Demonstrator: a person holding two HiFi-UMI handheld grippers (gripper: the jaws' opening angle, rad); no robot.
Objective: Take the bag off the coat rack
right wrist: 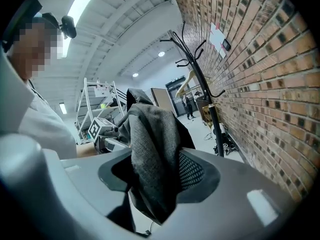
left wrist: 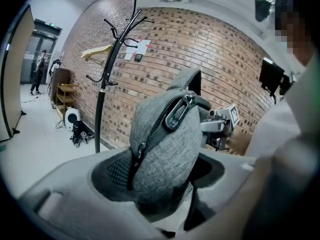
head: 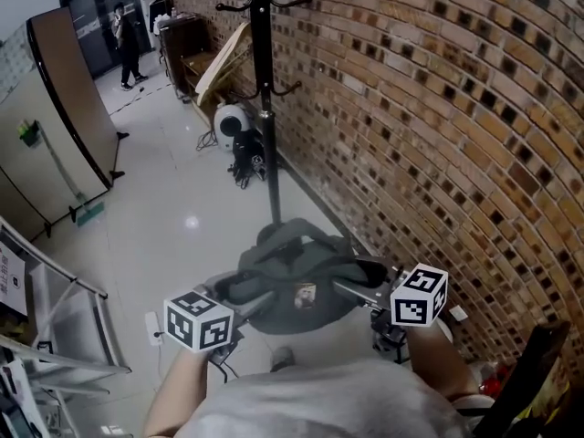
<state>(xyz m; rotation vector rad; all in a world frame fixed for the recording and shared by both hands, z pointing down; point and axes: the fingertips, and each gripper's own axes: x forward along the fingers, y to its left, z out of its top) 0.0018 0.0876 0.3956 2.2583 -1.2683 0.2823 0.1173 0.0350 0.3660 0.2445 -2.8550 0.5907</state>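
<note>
A grey fabric bag (head: 297, 276) with a zipper hangs free between my two grippers, away from the black coat rack (head: 263, 62) that stands by the brick wall. My left gripper (head: 239, 301) is shut on the bag's left side. In the left gripper view the bag (left wrist: 165, 149) fills the jaws of the left gripper (left wrist: 160, 181), zipper pull on top. My right gripper (head: 358, 290) is shut on the bag's right side. In the right gripper view the bag's cloth (right wrist: 150, 149) drapes through the jaws of the right gripper (right wrist: 155, 184). The rack's hooks (left wrist: 125, 29) are bare.
The curved brick wall (head: 438, 108) runs along the right. A white round appliance with black cables (head: 233, 126) lies at the rack's foot. A brown folded panel (head: 73, 108) stands at left, a metal frame (head: 55, 336) nearer. A person (head: 128, 44) stands far off.
</note>
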